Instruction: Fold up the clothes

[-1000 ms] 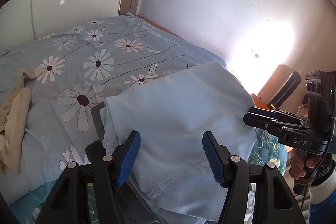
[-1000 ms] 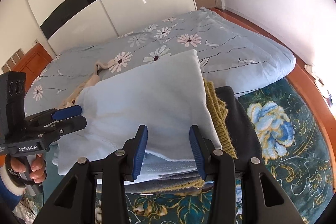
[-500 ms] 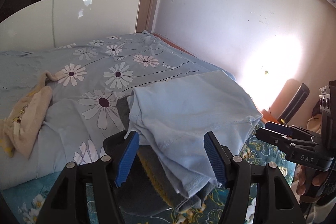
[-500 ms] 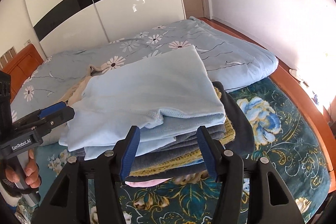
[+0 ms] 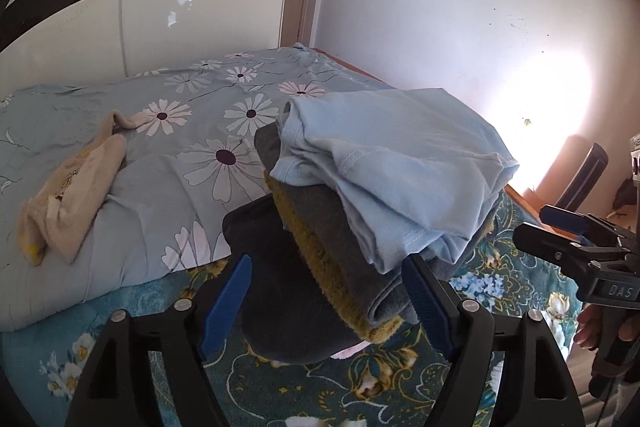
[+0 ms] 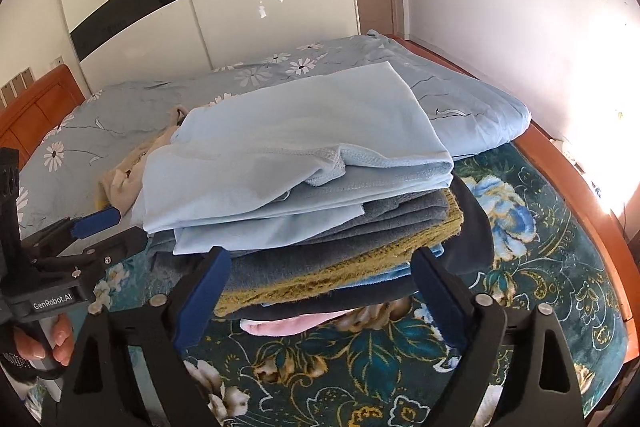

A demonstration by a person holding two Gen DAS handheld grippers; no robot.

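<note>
Folded light-blue shirt (image 6: 288, 147) lying on top of the stack of clothes (image 6: 340, 259) at the bed's (image 6: 560, 267) foot, set there to join the finished pile. Left tool (image 5: 326, 299) and right tool (image 6: 316, 295) both opening wide, holding nothing, pads clear of fabric. Beige garment (image 5: 72, 187) waiting unfolded on the quilt (image 5: 192, 131).

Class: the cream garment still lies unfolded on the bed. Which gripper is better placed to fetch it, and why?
Left, probably. The cream garment lies to the left of the stack, on the side of the left gripper. For the right gripper the stack hides most of it. Both grippers' jaws are opening and grip nothing.
</note>
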